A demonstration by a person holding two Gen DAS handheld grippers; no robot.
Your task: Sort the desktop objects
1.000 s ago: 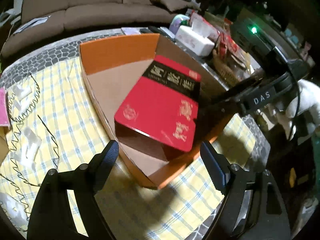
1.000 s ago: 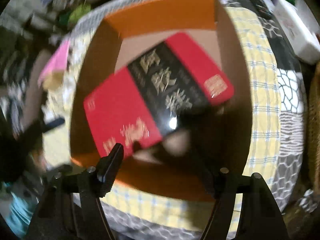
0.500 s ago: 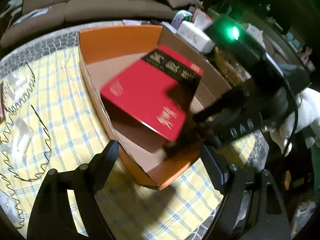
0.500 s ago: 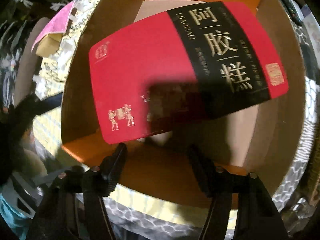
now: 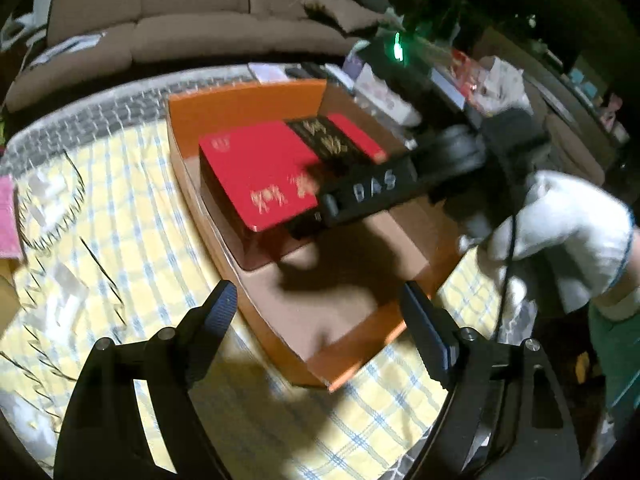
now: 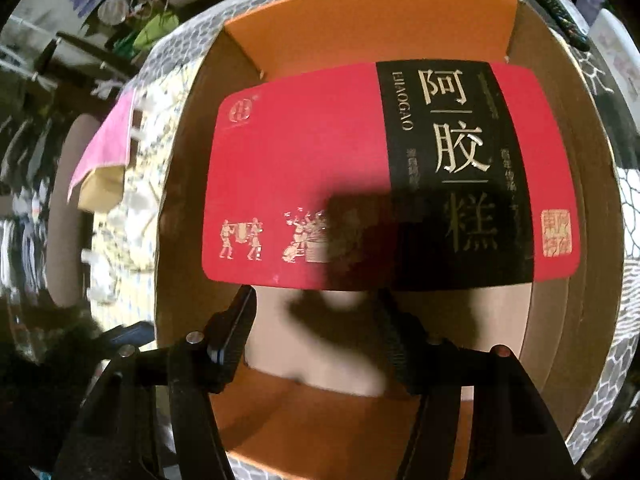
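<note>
The red box (image 6: 360, 176) lies inside the orange tray (image 6: 360, 12), toward its twelve o'clock wall. The right gripper (image 6: 316, 320), jaws just narrowed, hangs empty at the box's six o'clock edge. The left gripper (image 5: 320, 320) gapes wide, empty.

A yellow checked cloth (image 5: 132, 216) with a grey patterned border covers the worktop. A brown sofa (image 5: 168, 20) stands beyond its far edge. A white box (image 5: 384, 98), possibly tissues, sits among blurred clutter at the far right.
</note>
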